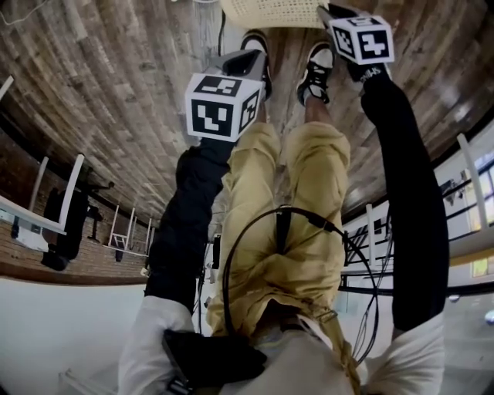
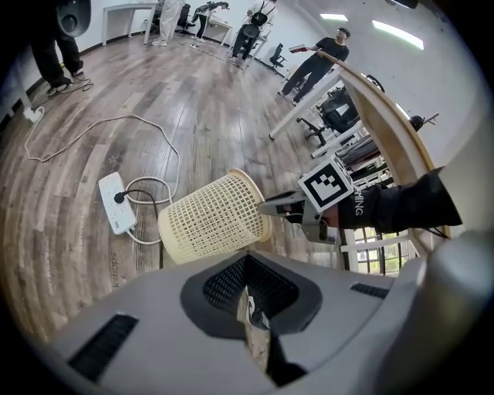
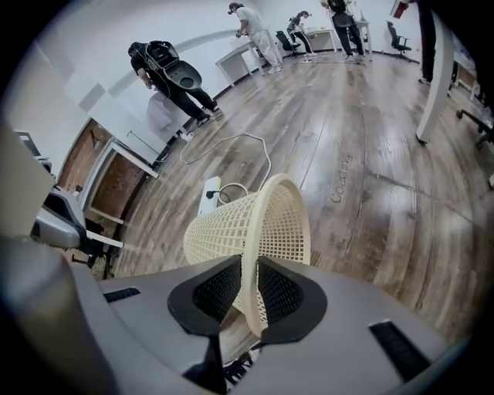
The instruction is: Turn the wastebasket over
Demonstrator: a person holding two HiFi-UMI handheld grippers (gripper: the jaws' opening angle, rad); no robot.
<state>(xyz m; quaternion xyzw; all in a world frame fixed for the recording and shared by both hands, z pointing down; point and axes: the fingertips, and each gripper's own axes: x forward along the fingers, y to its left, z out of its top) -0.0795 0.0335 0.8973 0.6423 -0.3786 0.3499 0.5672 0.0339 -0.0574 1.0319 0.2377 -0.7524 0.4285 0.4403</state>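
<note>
A cream mesh wastebasket (image 2: 212,220) lies on its side on the wooden floor, its open mouth toward my right gripper. In the right gripper view the wastebasket (image 3: 231,224) has its rim running between the two dark pads, and my right gripper (image 3: 248,289) is shut on that rim. From the left gripper view, the right gripper (image 2: 270,207) reaches the rim from the right. My left gripper (image 2: 248,297) hovers short of the basket's side, jaws together with nothing between them. The head view shows only the basket's edge (image 1: 270,11) at the top, beyond both marker cubes.
A white power strip (image 2: 112,202) with a looping cable (image 2: 93,123) lies on the floor just behind the basket. The person's shoes (image 1: 316,73) stand close to it. White desk legs (image 3: 432,85) and a chair (image 2: 340,116) are to the right; people stand far back.
</note>
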